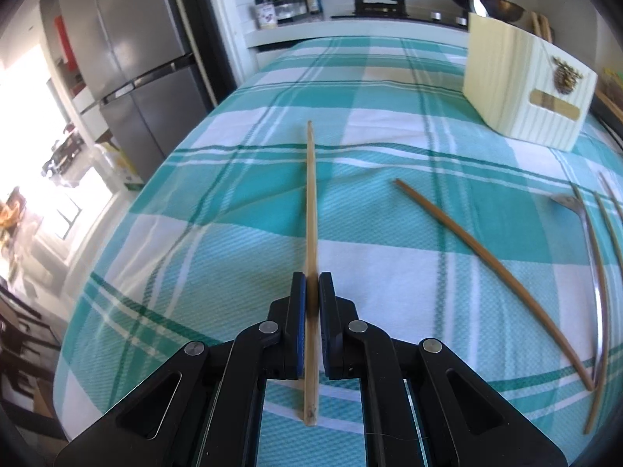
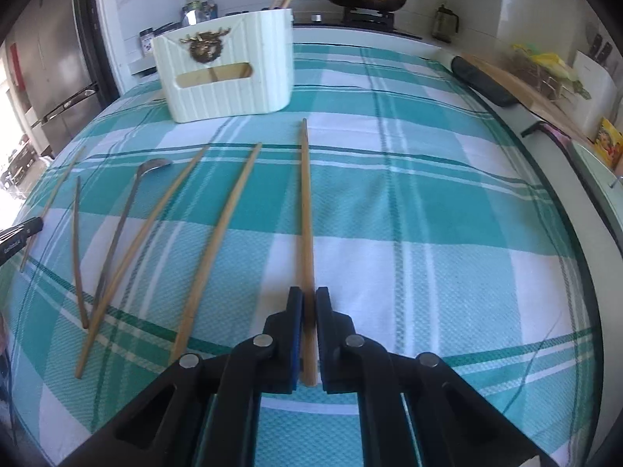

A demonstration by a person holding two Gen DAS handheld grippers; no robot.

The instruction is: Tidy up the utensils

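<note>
Both tongs, left tongs (image 1: 310, 286) and right tongs (image 2: 308, 303), each clamp a chopstick (image 1: 310, 194); we've several chopsticks and a spoon (image 2: 128, 202) left at nine o'clock, holder (image 2: 229, 70) waiting at eleven o'clock.

Left gripper (image 1: 310, 280): matte black plastic body, two angular linkage arms per side, each arm with a triangular cut-out near its base. Four round silver pivot pins are visible, two per side. The fingers (image 1: 298, 311) are narrow black blocks faced with blue pads on their inner sides.

Right gripper (image 2: 309, 295): same build, black linkage arms, four silver pivot pins, triangular cut-outs. Its fingers (image 2: 294, 323) carry a blue inner pad, clearly seen on the left finger only. No cables or markings discernible on either unit.
</note>
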